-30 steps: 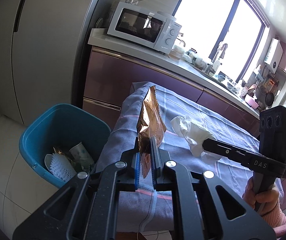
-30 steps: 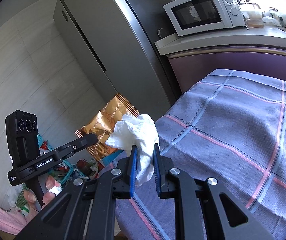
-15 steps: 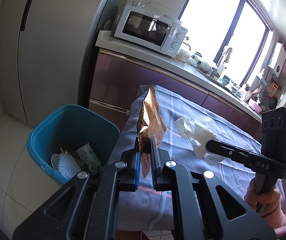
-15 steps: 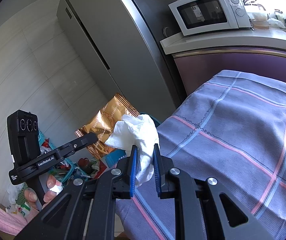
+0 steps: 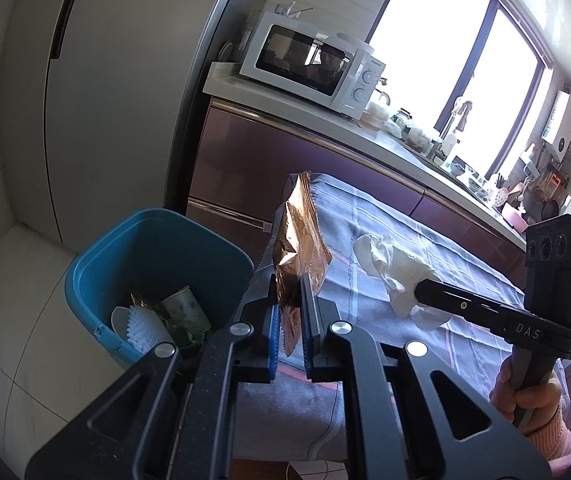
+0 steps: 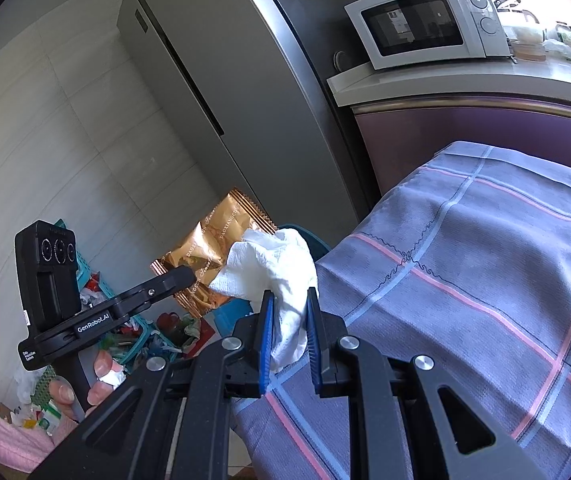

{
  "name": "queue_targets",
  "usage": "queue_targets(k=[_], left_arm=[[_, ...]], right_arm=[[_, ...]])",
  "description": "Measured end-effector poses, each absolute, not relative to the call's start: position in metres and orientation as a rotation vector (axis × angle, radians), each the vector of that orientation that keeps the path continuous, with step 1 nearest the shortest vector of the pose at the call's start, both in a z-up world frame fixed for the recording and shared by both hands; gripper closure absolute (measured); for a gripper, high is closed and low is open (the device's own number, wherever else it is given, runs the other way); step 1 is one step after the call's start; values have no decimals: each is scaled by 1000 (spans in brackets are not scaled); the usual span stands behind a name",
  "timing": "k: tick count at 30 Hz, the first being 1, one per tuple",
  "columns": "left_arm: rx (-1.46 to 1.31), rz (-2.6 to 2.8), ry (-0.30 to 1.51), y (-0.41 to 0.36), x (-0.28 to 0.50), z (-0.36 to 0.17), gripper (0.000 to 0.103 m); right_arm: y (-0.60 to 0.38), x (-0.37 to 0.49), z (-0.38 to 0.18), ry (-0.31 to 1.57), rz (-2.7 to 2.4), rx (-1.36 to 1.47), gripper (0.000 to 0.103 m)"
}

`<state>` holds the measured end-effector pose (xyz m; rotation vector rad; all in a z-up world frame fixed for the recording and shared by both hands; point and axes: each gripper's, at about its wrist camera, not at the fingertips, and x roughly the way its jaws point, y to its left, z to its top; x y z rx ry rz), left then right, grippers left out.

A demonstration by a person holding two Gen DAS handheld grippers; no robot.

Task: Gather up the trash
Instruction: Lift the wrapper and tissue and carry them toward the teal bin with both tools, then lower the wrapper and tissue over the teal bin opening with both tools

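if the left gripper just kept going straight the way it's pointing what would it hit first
Probably the cloth-covered table. The left gripper, shut on the wrapper, points along the table's near corner, with the bin off to its left. Depth is unclear; it might skim over the cloth toward the cabinet.

Standing beside a tall grey fridge (image 6: 221, 92), with a white microwave (image 5: 309, 68) sitting on the pale countertop (image 5: 325, 120) right of that fridge. Running further right from the fridge: purple cabinet fronts (image 5: 253, 168) under a bright window (image 5: 457, 64) pouring daylight in. Lying below the fridge, pale floor tiles (image 5: 9, 280); facing it, a checked blue cloth (image 6: 505, 280) covering a table.
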<state>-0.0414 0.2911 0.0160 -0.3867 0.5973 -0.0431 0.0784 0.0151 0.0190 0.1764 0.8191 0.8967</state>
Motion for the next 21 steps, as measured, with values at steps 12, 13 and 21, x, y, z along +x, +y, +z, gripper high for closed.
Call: queue_targets(k=[12,13,21], left_arm=[[-396,-14,597,296,-44,16,94],[-396,-12,597,296,-43,16,94],[-401,6,600,299,-44,15,94]], right_arm=[[27,82,19,828,917,168,89],[28,83,19,828,919,167,89],[36,84,18,828,934,162,89]])
